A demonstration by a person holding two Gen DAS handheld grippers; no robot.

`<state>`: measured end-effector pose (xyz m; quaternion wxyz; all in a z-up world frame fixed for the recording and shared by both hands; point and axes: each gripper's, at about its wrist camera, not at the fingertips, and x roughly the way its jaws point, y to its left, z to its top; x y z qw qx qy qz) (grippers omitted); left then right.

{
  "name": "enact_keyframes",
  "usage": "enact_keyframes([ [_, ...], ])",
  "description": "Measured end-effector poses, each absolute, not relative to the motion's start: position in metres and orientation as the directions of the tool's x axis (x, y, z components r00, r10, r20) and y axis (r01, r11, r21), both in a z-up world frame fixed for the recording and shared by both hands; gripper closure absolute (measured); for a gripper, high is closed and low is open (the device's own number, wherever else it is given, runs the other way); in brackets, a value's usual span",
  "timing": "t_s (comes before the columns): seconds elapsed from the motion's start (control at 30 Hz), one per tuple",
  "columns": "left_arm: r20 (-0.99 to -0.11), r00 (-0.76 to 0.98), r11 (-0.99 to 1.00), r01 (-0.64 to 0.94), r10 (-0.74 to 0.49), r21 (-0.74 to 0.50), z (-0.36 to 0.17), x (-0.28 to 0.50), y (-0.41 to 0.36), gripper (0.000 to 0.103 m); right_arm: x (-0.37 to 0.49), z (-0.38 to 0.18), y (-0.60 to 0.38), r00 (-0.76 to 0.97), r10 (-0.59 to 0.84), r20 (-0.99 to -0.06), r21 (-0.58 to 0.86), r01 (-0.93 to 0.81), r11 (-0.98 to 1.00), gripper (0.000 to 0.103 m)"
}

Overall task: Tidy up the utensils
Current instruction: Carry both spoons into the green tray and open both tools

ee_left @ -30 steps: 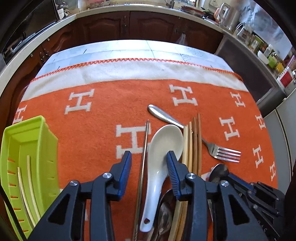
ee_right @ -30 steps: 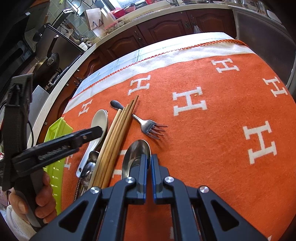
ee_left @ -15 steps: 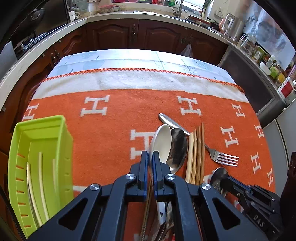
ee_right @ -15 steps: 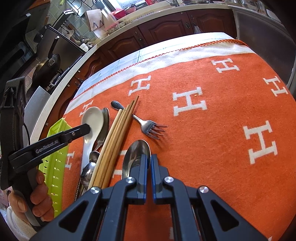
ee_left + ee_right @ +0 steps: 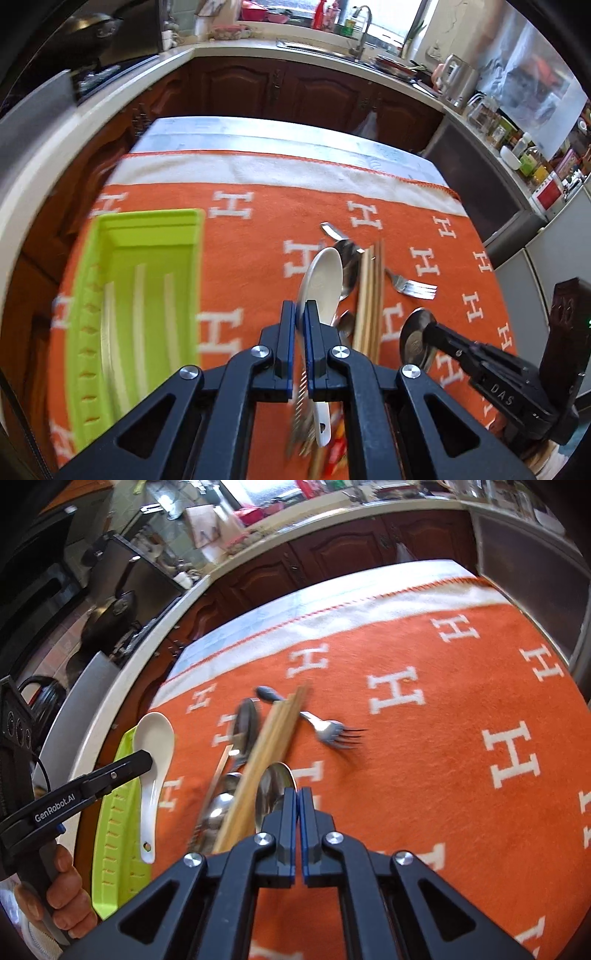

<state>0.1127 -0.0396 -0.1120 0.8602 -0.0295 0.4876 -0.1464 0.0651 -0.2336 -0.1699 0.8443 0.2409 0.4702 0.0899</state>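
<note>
Left gripper (image 5: 300, 314) is clamping the white spoon (image 5: 153, 753) and lifting it off the orange cloth (image 5: 424, 775). One second ago its jaws were spread around the spoon as it lay among the other utensils; half a second ago they had closed on it; now the spoon is hanging in the air, bowl ahead of the fingertips, handle trailing back under the gripper. In the right wrist view the spoon is hovering over the near edge of the green tray (image 5: 147, 295), which is lying to the left of this gripper. That suggests the carry to the tray is under way, with the drop not yet done.

Right gripper (image 5: 299, 805) is resting pressed shut, tips at a metal spoon (image 5: 277, 786); whether it is pinching that spoon is hard to tell. Ahead and to its left, the chopsticks (image 5: 273, 731), a second metal spoon (image 5: 245, 725) and a fork (image 5: 328, 731) are waiting on the cloth.
</note>
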Motion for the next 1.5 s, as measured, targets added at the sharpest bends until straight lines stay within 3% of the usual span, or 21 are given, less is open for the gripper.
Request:
enact_keyframes([
  [0.33, -0.847, 0.506, 0.986, 0.071, -0.165, -0.149, -0.095, 0.068, 0.059, 0.101, 0.064, -0.122, -0.145, 0.535, 0.463, -0.706, 0.473, -0.129, 0.871, 0.102],
  [0.53, -0.856, 0.486, 0.982, 0.033, -0.177, -0.184, -0.111, 0.055, 0.093, 0.1, 0.078, -0.101, -0.09, 0.547, 0.476, -0.689, 0.421, -0.232, 0.877, 0.102],
  [1.0, -0.857, 0.41, 0.946, 0.052, -0.312, -0.32, -0.158, 0.079, 0.082, 0.1, 0.145, -0.129, -0.026, 0.587, 0.315, -0.746, 0.181, -0.276, 0.944, 0.102],
  [1.43, -0.867, 0.368, 0.938, 0.047, -0.336, -0.343, -0.175, 0.091, 0.071, 0.098, 0.176, -0.148, -0.017, 0.599, 0.29, -0.747, 0.154, -0.268, 0.951, 0.1],
  [1.5, -0.869, 0.373, 0.941, 0.043, -0.326, -0.334, -0.173, 0.091, 0.072, 0.089, 0.175, -0.148, -0.022, 0.587, 0.305, -0.75, 0.182, -0.26, 0.948, 0.1],
])
